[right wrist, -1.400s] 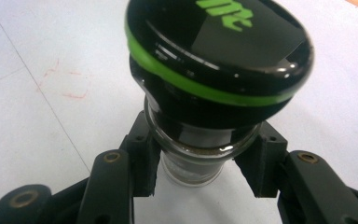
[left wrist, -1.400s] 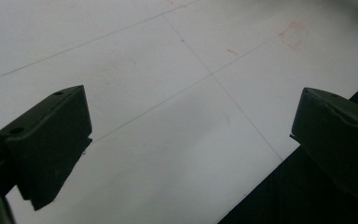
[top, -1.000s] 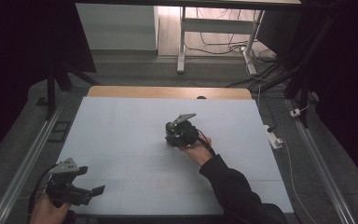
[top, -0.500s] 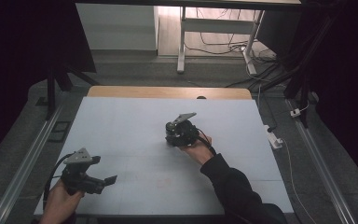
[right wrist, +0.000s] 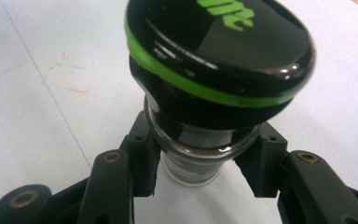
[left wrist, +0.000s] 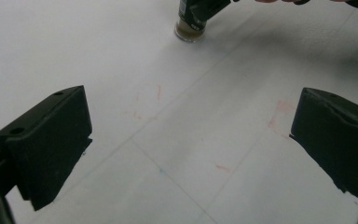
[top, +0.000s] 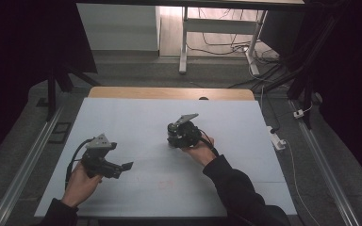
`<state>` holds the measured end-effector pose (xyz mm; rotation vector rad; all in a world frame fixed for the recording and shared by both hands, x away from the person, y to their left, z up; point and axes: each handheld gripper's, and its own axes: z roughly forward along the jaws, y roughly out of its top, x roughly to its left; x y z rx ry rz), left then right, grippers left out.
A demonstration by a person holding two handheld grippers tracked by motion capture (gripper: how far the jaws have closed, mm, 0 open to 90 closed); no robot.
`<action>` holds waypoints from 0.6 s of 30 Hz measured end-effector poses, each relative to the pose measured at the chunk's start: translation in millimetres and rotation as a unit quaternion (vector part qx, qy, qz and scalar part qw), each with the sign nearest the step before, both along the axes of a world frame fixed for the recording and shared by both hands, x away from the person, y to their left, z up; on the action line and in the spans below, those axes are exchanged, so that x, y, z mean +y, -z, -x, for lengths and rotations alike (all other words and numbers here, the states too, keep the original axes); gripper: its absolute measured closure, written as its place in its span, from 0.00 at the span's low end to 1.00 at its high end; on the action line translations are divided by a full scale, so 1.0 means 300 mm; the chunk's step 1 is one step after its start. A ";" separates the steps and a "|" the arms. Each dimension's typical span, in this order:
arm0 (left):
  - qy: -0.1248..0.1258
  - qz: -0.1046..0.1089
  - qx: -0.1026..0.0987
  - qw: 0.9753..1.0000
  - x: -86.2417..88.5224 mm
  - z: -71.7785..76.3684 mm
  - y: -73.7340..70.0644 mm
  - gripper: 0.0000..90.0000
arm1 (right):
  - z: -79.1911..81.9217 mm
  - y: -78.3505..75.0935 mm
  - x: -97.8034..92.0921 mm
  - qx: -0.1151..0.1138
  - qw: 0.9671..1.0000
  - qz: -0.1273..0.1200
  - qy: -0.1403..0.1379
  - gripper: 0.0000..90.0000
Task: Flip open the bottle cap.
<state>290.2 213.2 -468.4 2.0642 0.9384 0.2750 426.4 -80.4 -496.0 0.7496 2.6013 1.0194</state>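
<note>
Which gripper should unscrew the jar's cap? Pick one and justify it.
Left. The right gripper already clamps the glass jar below its black cap, while the left gripper is open, unloaded and pointed at the jar.

My right gripper (right wrist: 200,179) is matt black plastic with brass-coloured rivets. Between its pads sits a clear glass jar (right wrist: 193,161) with a glossy black plastic lid (right wrist: 223,51) ringed in bright green. My left gripper (left wrist: 191,154) has dull black jaws. The table (top: 136,117) is smooth, matt white, faintly scuffed red, with a bare wooden far edge (top: 169,93).
</note>
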 end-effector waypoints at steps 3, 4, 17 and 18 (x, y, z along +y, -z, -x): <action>0.003 0.001 0.000 1.000 -0.021 -0.035 -0.004 0.00 | -0.001 0.000 0.000 0.000 1.000 0.000 -0.001 0.58; 0.003 0.002 0.000 1.000 -0.029 -0.047 -0.006 0.00 | -0.001 0.000 0.000 0.000 1.000 0.000 -0.001 0.58; 0.019 -0.006 -0.005 1.000 -0.134 -0.175 -0.012 0.00 | -0.001 0.000 -0.001 -0.001 1.000 0.001 -0.003 0.58; 0.022 -0.007 -0.006 1.000 -0.139 -0.183 -0.013 0.00 | -0.001 0.000 -0.001 -0.001 1.000 0.001 -0.003 0.58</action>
